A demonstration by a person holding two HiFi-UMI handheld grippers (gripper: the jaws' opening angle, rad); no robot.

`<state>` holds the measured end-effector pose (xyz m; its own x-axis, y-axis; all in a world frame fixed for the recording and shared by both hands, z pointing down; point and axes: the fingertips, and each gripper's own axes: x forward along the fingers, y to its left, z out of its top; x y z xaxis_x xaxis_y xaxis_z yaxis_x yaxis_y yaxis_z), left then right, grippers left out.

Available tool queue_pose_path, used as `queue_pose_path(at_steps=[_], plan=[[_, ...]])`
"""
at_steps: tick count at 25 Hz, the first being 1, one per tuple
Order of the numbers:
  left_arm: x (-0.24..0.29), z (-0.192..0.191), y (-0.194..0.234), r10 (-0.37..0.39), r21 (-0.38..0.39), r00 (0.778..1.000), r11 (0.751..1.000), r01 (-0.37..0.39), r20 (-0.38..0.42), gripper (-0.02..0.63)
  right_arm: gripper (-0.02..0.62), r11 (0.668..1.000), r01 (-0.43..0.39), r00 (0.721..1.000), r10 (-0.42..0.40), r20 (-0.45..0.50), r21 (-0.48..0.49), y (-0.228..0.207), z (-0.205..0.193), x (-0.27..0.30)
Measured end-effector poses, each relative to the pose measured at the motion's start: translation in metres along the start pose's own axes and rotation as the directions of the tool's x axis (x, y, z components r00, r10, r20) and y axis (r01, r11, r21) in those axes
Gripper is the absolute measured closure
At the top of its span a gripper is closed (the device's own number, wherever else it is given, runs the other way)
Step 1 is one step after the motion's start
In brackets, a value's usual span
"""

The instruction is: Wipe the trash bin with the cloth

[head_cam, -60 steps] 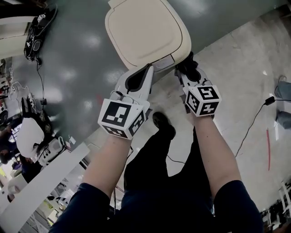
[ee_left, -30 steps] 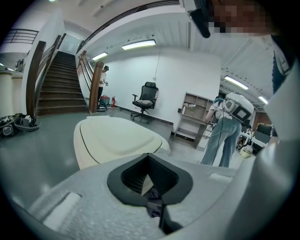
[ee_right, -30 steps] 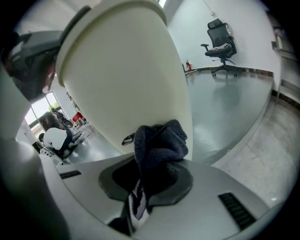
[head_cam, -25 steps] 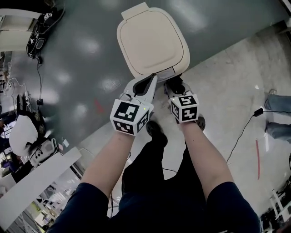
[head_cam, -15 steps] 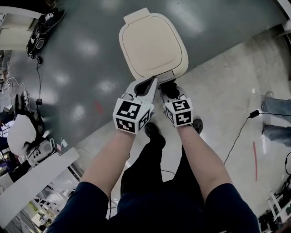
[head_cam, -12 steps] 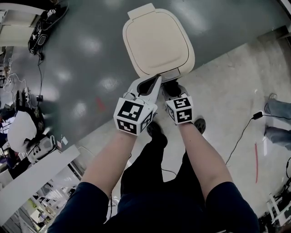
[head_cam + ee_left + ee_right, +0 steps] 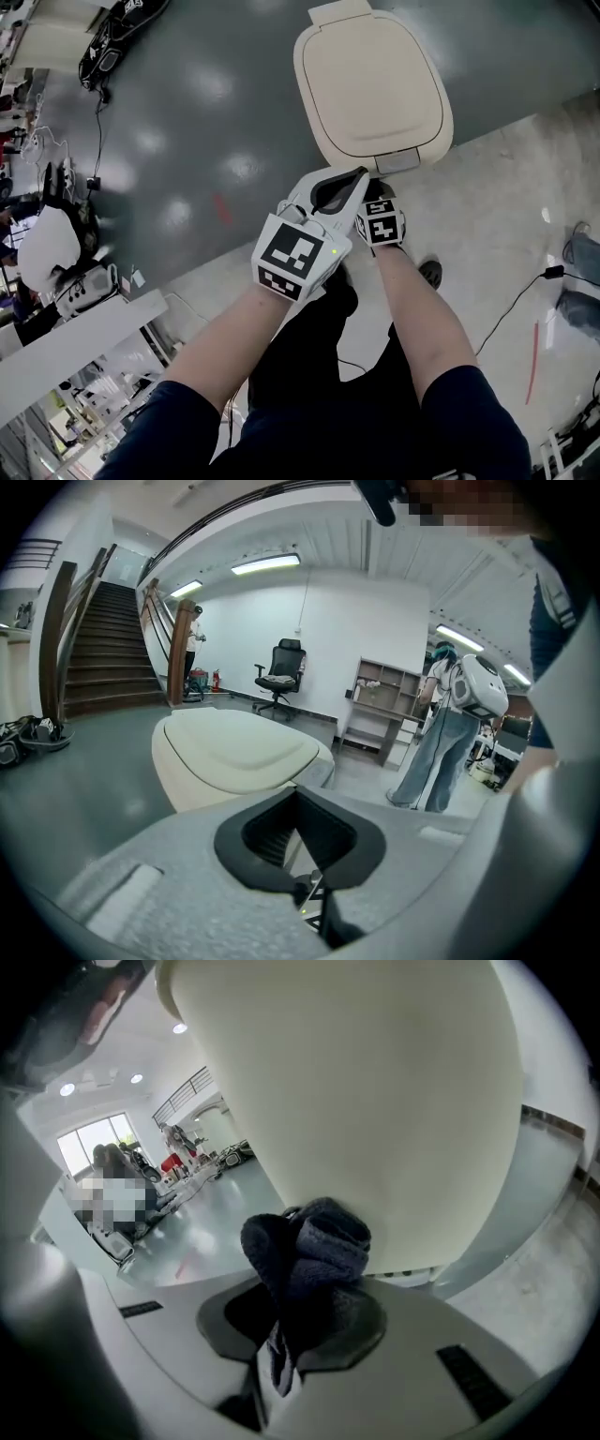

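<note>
Glossy grey-green floor (image 7: 187, 112) meeting paler speckled floor (image 7: 497, 216) along a slanting seam. Standing on the dark side right at that seam, at the far right of centre in the head view: cream trash bin (image 7: 375, 84), lid down, pedal end nearest the person.

Pressed against the bin's near side wall (image 7: 375, 1101): dark grey cloth (image 7: 314, 1251), bunched into a thick wad and clenched between the jaws of the right gripper (image 7: 378, 199), low beneath the lid's rim. Touching the wall with the wad's top, as far as the right gripper view shows.

Just left of it, higher and nearer the head camera: left gripper (image 7: 352, 183), jaws brought together at the tips with nothing between them, pointing at the bin's near edge. Apart from the bin (image 7: 234, 747) in the left gripper view, not touching it.

Below both grippers: bare forearms, dark trousers, 1 dark shoe (image 7: 431, 272) on the pale floor.

Farther out: black cable (image 7: 511, 300) trailing at the right, white bench (image 7: 75, 361) at the near left. Beyond the bin in the left gripper view: staircase (image 7: 94, 658), black office chair (image 7: 281, 672), open shelf unit (image 7: 380, 705), and a person in jeans (image 7: 441, 742) standing at the right.
</note>
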<state>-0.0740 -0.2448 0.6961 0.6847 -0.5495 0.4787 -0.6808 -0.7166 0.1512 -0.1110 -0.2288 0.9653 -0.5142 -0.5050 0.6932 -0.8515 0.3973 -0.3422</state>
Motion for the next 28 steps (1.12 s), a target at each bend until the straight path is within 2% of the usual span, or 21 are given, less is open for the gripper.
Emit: queue_pose_path(at_steps=[7,10,13,21,28], plan=[[-0.019,0.000,-0.006,0.006,0.016,1.000,1.000,-0.005,-0.026,0.603,0.532,0.999,0.034,0.993,-0.038,-0.110,-0.032,-0.015,-0.033,0.022],[-0.034,0.008,-0.009,0.021,0.004,1.000,1.000,-0.021,-0.023,0.603,0.532,0.996,0.056,0.986,-0.066,-0.155,-0.065,-0.026,-0.044,0.010],[-0.051,0.021,-0.013,0.041,-0.016,0.999,0.999,-0.041,-0.009,0.603,0.532,0.996,0.073,0.984,-0.081,-0.159,-0.058,-0.031,-0.046,-0.018],[-0.113,0.090,-0.057,0.061,-0.077,0.997,0.995,-0.057,0.049,0.603,0.532,0.994,0.075,0.991,-0.083,-0.107,-0.079,-0.007,0.006,-0.145],[-0.168,0.142,-0.104,0.041,-0.128,0.995,0.991,-0.030,0.086,0.603,0.532,0.977,0.006,0.998,-0.020,-0.062,-0.212,0.044,0.073,-0.260]])
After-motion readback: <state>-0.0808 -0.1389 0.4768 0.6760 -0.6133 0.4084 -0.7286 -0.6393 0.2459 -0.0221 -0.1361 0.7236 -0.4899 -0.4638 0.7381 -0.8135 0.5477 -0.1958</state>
